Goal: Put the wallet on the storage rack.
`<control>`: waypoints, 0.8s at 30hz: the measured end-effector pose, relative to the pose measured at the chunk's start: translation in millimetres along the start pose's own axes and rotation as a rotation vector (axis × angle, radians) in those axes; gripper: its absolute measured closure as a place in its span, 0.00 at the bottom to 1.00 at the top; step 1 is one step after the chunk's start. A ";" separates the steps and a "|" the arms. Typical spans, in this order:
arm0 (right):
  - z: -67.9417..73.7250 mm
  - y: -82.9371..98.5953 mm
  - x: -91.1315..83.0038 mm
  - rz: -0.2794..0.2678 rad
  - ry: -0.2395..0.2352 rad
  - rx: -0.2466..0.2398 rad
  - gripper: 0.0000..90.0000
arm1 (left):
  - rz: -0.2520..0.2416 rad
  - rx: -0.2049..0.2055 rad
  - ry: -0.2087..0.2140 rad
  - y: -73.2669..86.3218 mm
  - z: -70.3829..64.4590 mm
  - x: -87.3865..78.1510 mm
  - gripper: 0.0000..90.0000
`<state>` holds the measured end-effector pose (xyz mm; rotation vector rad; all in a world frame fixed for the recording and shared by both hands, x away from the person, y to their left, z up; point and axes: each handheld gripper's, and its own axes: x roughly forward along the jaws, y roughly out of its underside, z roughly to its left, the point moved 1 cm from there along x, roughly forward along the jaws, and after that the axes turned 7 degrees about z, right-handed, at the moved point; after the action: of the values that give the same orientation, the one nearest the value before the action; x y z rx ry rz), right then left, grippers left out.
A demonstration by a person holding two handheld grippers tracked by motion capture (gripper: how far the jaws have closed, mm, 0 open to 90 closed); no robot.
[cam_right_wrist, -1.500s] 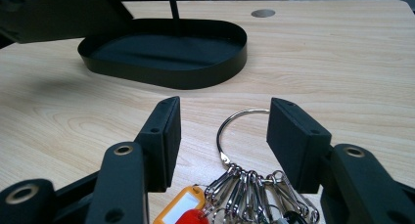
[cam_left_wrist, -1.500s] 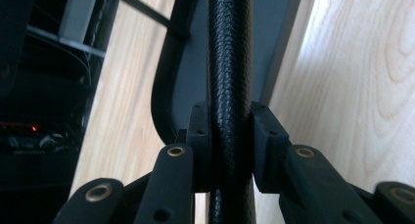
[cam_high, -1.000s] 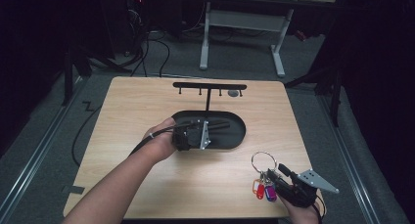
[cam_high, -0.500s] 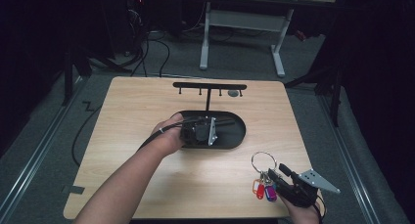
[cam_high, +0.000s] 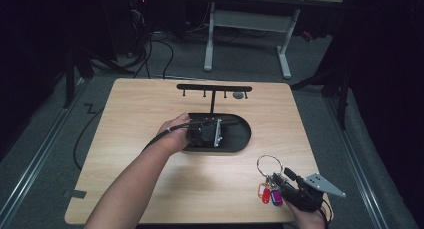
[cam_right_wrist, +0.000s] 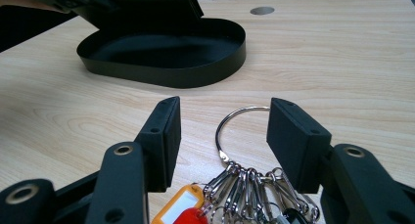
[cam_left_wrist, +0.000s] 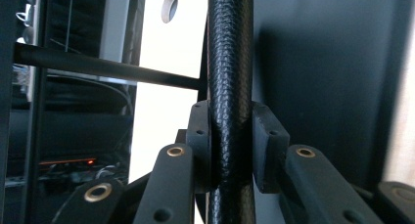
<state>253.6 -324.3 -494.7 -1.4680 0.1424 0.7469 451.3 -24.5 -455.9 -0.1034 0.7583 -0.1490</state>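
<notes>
Key ring (cam_right_wrist: 243, 136) lies flat on the table (cam_high: 150, 119), straight ahead of the right tongs (cam_right_wrist: 222, 141), loop between the spread jaws, keys and coloured tags (cam_high: 267, 195) trailing back under them. Right tongs open, low, near table's front right corner; nearer hand by far. Left tongs (cam_left_wrist: 230, 150) clamped on the stand's upright post (cam_left_wrist: 229, 62), above the black oval tray (cam_high: 235, 144), well apart from the ring. Likely next: right jaws close on the loop, lift toward the hook bar (cam_high: 214, 88).
</notes>
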 end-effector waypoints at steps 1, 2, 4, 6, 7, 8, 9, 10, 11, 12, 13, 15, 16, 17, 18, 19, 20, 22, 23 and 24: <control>-0.1 0.1 -0.1 0.001 0.001 0.003 0.52 | 0.001 0.003 0.001 -0.1 0.4 2.3 0.82; -0.3 0.2 -0.2 0.001 0.000 0.007 0.52 | 0.005 0.007 0.002 -0.5 0.6 4.1 0.81; -1.3 0.4 -0.2 0.000 -0.001 0.011 0.52 | 0.001 0.006 0.003 -0.2 1.0 7.3 0.82; -2.1 0.7 -0.2 -0.001 -0.001 0.017 0.52 | 0.008 0.012 0.010 0.7 0.4 10.6 0.81; -2.6 0.8 -0.3 -0.002 -0.003 0.019 0.52 | 0.017 0.018 0.008 1.5 -0.2 12.6 0.81; -2.8 0.9 -0.4 -0.002 -0.005 0.023 0.52 | 0.026 0.020 0.010 2.1 -0.8 14.5 0.81; -2.8 0.9 -0.4 -0.002 -0.006 0.023 0.52 | 0.029 0.026 0.011 2.8 -1.5 16.0 0.81; -2.7 1.0 -0.5 -0.002 -0.006 0.023 0.52 | 0.027 0.029 0.013 3.0 -2.1 16.9 0.81; -2.5 1.0 -0.5 -0.003 -0.007 0.021 0.52 | 0.021 0.031 0.013 2.6 -2.4 16.9 0.81; -2.3 1.1 -0.5 -0.003 -0.008 0.018 0.52 | 0.015 0.033 0.012 2.1 -2.3 16.6 0.81; -2.0 1.1 -0.5 -0.002 -0.008 0.019 0.52 | 0.002 0.028 0.011 1.3 -2.4 16.4 0.81; -1.7 1.2 -0.1 0.000 -0.009 0.018 0.52 | -0.018 0.023 0.010 -1.3 -2.4 16.6 0.81; -2.0 1.3 0.4 0.001 -0.009 0.017 0.52 | -0.019 0.025 0.011 -2.4 -2.7 17.2 0.81; -2.1 1.4 0.6 0.002 -0.009 0.018 0.52 | -0.017 0.027 0.013 -3.1 -2.9 18.0 0.81; -2.1 1.6 0.8 0.004 -0.009 0.019 0.52 | -0.010 0.023 0.018 -4.0 -3.6 20.1 0.81; -2.1 1.8 1.0 0.006 -0.008 0.020 0.52 | 0.002 0.022 0.022 -4.5 -4.6 22.4 0.81; -2.2 2.0 1.0 0.007 -0.008 0.020 0.52 | 0.007 0.023 0.026 -4.5 -5.7 25.0 0.81; -2.5 2.1 0.8 0.005 -0.008 0.022 0.52 | 0.037 0.026 0.040 -4.2 -8.4 29.7 0.81; -2.7 2.1 0.7 0.006 -0.006 0.022 0.52 | 0.051 0.031 0.044 -3.5 -9.6 31.5 0.80; -2.7 2.3 0.7 0.006 -0.006 0.022 0.52 | 0.054 0.032 0.047 -2.6 -10.7 32.6 0.80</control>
<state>253.8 -326.7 -497.3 -1.4454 0.1499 0.7519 467.0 -33.1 -485.3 -0.0492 0.8047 -0.1127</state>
